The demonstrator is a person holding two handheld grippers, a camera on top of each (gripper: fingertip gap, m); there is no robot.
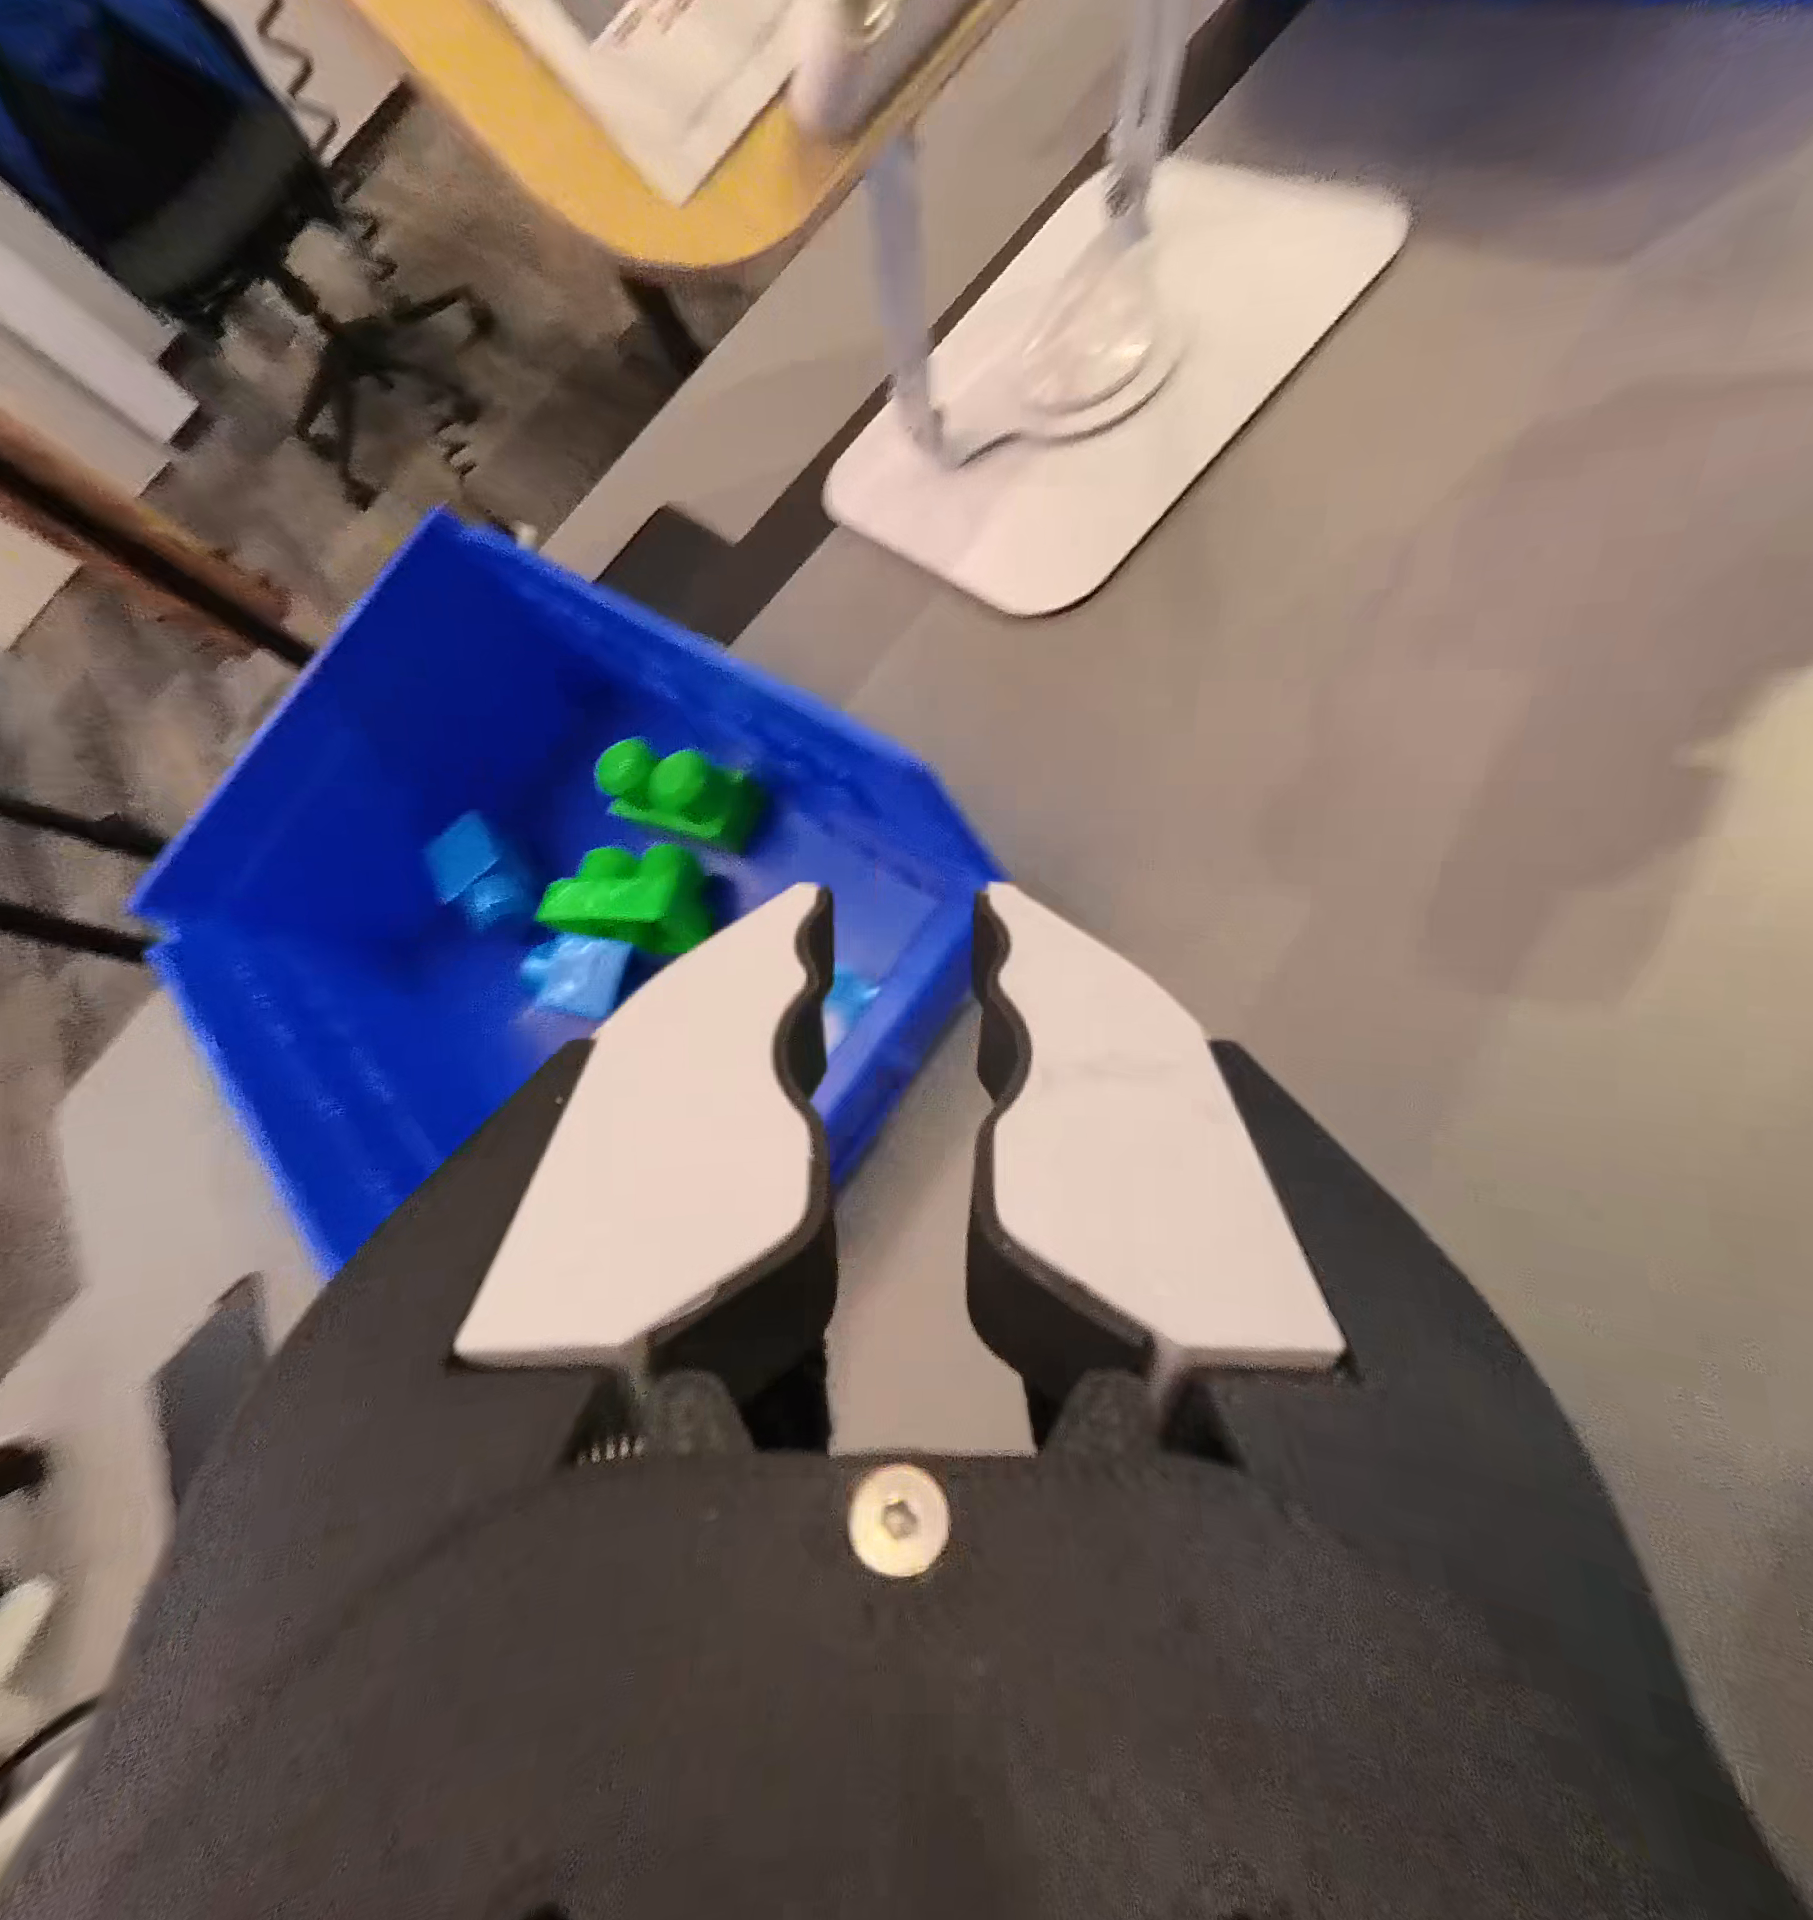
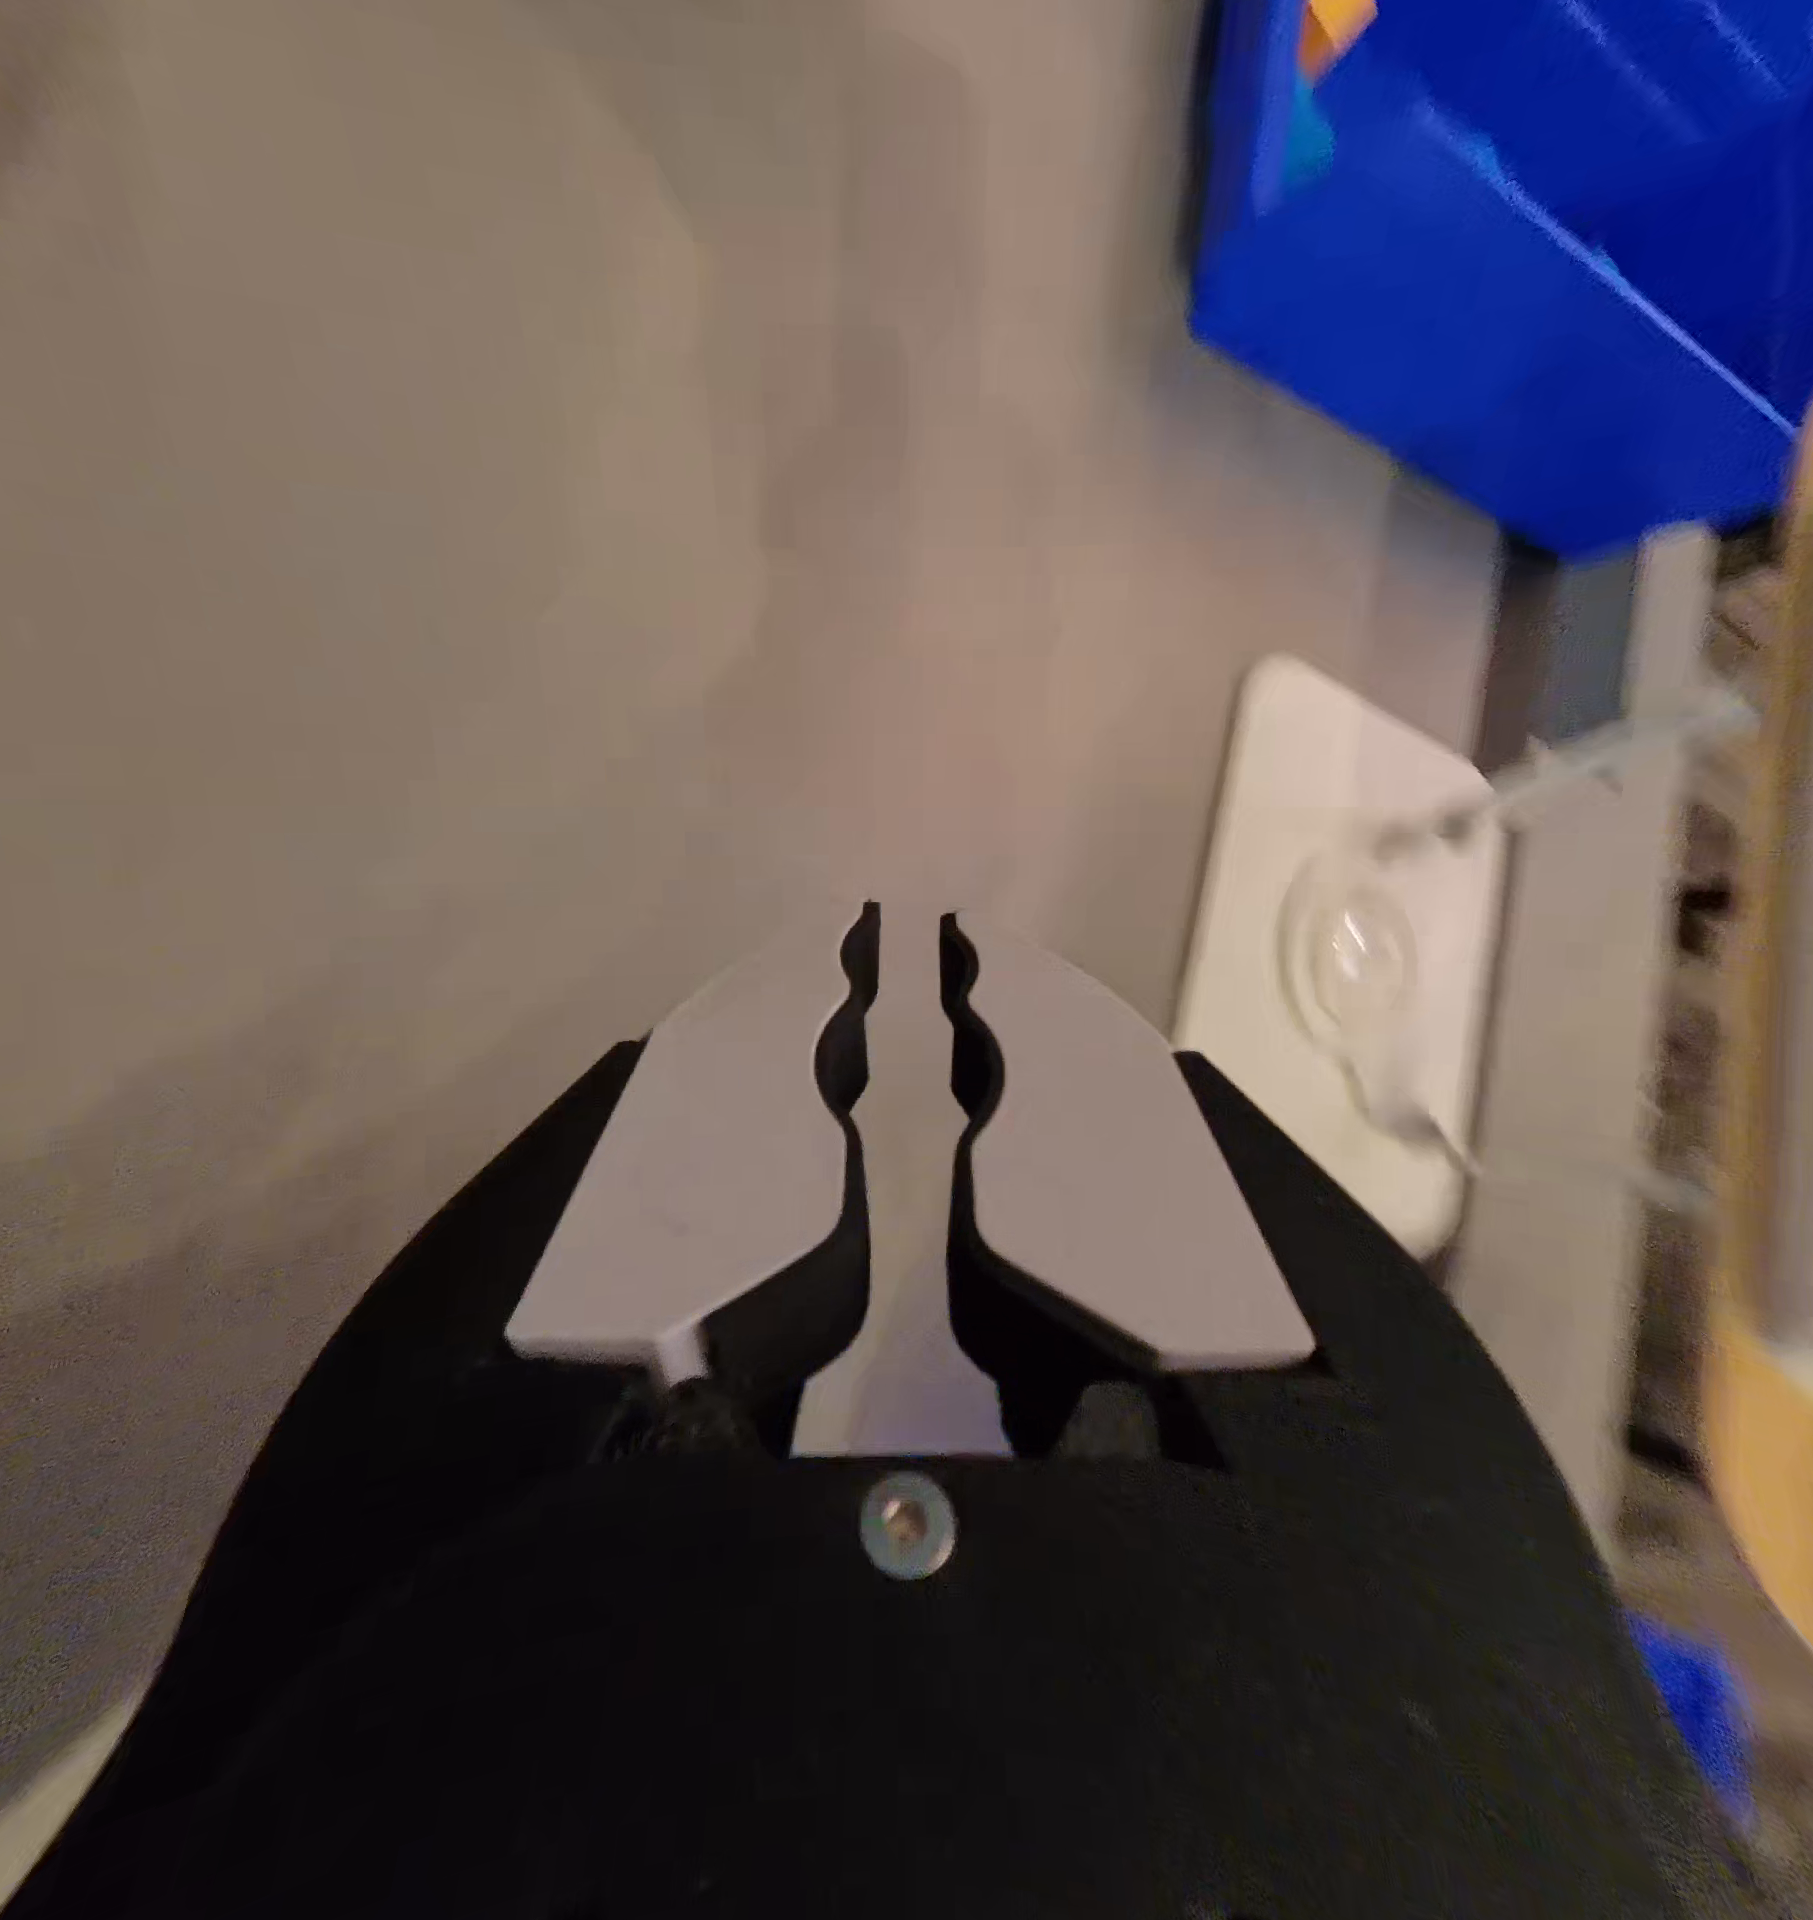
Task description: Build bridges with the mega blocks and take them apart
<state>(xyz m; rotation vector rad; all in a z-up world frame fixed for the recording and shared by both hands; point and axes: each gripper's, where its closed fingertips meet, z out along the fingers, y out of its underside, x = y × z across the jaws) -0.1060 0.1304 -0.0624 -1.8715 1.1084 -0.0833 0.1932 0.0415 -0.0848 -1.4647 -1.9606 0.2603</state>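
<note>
Two green blocks (image 1: 627, 899) (blue bin (image 1: 289, 997))

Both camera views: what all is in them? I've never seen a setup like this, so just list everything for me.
Table: one, grey, under everything.
Bin: one, blue, at the table's edge, ahead and left of the left gripper.
Green blocks: two, inside the bin.
Light blue blocks: at least three, inside the bin; blur hides the exact count.
Stand base: one, white flat plate on the table, with a clear dome and thin pale rods.
Office chair: one, black, on the floor beyond the table.
Wooden tabletop: one, yellowish, in the background, papers on it.
Left gripper: black body, grey fingers, open, empty.
Right gripper: same build, narrowly open, empty, over bare table.
</note>
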